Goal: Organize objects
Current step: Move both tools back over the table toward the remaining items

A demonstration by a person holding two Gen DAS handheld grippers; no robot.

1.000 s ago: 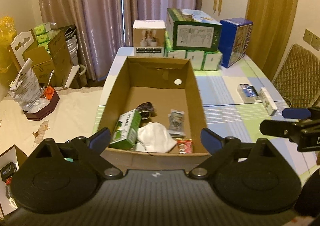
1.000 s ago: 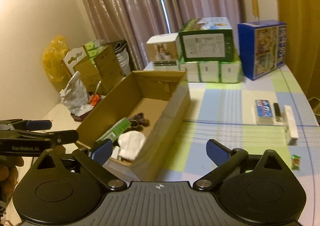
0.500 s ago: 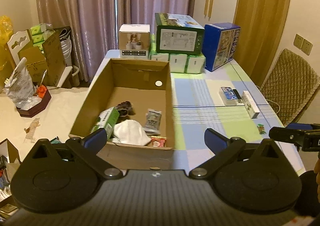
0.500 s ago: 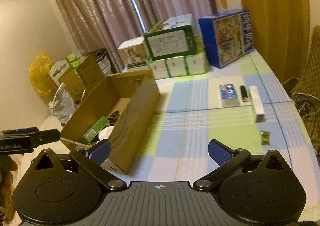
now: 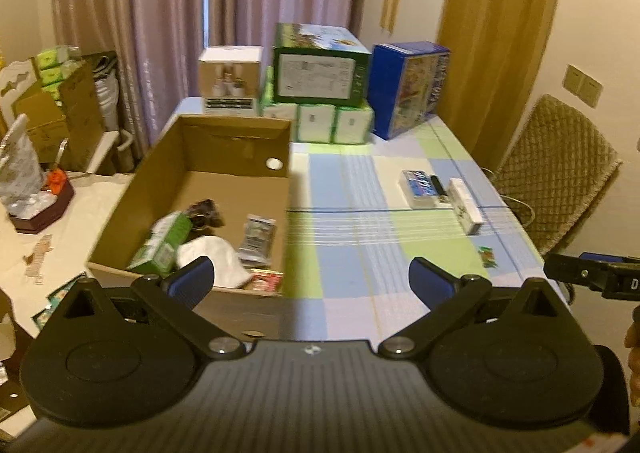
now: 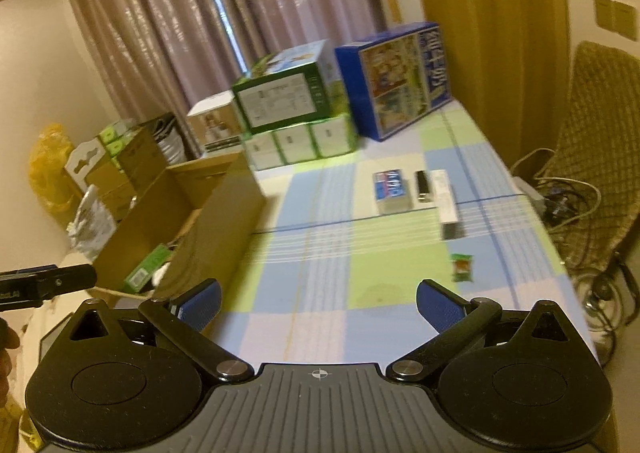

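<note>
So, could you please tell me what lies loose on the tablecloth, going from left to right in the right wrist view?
Blue card pack → small black stick → long white box → green candy wrapper.

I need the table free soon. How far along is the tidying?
Partly done: the cardboard box already holds a green carton, a white cloth and packets. Nothing is in hand: the left tool and right tool are open. Left on the tablecloth: card pack, black stick, white box, green candy.
</note>
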